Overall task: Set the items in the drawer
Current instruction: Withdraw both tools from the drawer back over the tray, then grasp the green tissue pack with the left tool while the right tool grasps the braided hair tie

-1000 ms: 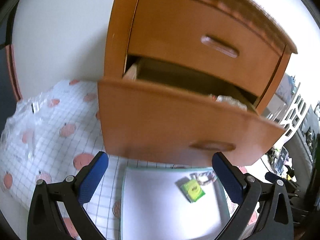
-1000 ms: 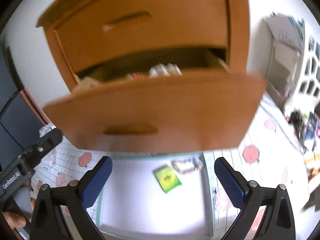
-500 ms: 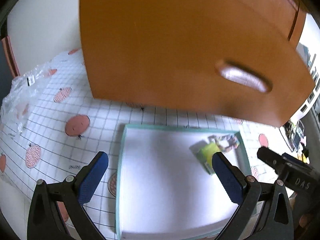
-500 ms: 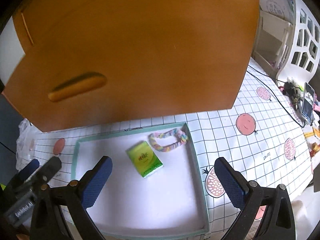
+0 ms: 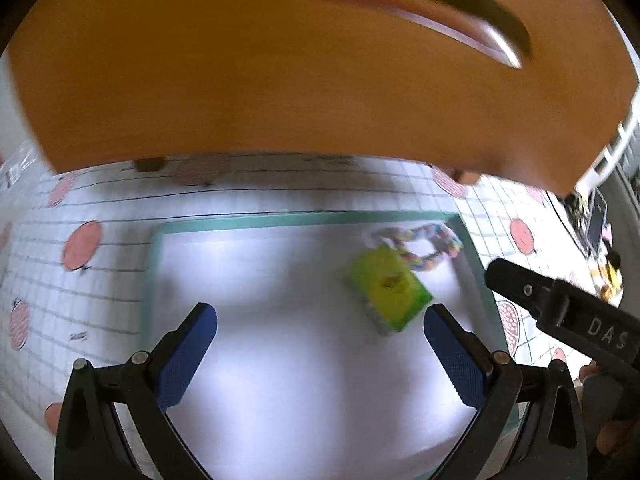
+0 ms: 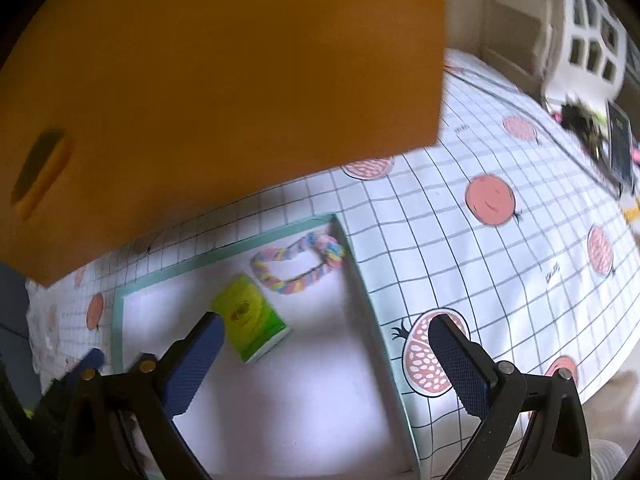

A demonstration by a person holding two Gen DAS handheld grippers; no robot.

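Observation:
A white tray with a teal rim (image 5: 248,222) (image 6: 360,276) lies on the tablecloth below the orange wooden drawer front (image 5: 280,80) (image 6: 224,80). In the tray lie a green tissue pack (image 5: 390,288) (image 6: 252,318) and a pastel braided rope loop (image 5: 424,244) (image 6: 298,260) at its far right corner. My left gripper (image 5: 320,324) hangs open over the tray, the pack just ahead of its right finger. My right gripper (image 6: 326,334) is open too, straddling the tray's right rim, with the pack beside its left finger. The drawer's inside is hidden.
A white grid tablecloth with pink fruit prints (image 6: 492,200) covers the table. Dark clutter and a phone (image 6: 618,144) lie at the far right, by a white lattice rack (image 6: 588,40). Crinkled plastic (image 6: 48,328) sits left of the tray. The right gripper's body (image 5: 560,312) shows in the left view.
Both grippers have dropped from drawer height toward the tray. The open drawer top has left view; the tissue pack and rope now sit close ahead. Both stay open.

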